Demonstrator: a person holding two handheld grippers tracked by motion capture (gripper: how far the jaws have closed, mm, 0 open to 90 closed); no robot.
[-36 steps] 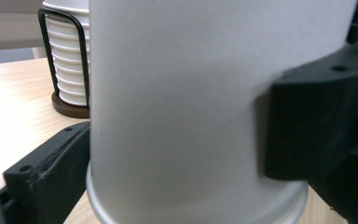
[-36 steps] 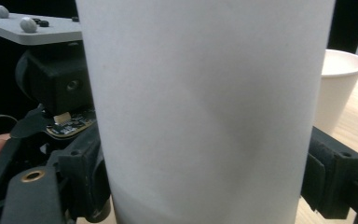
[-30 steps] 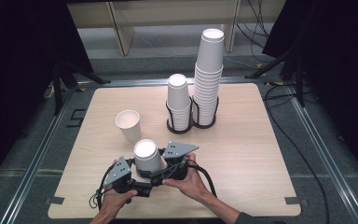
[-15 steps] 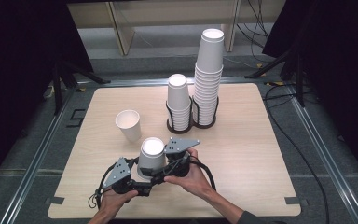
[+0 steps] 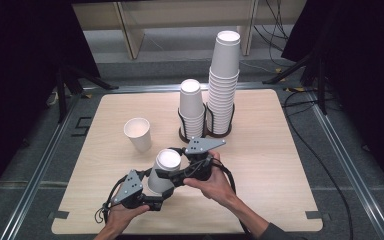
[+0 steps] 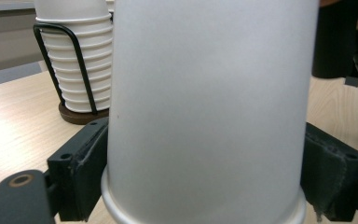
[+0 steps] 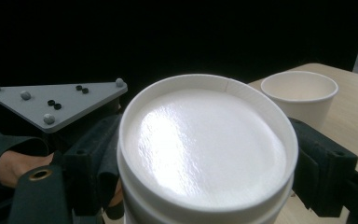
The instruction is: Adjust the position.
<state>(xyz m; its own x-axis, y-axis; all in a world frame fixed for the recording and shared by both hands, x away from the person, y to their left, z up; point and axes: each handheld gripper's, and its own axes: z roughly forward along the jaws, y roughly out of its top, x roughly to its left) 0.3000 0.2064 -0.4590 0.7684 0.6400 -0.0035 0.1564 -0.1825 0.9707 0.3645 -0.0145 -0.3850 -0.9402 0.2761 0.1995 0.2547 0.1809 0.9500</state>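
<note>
Cup (image 5: 164,170) stands inverted, axis upright; both tools, left (image 5: 152,192) and right (image 5: 177,172), clamp it.

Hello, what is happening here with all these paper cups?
A person works two handheld grippers on a short stack of upside-down paper cups at the near side of the table. The left gripper, whose jaws have just been closing, clamps the stack low, while the right gripper holds its top cup. One upright cup stands apart; two taller stacks sit in a wire holder.
</note>
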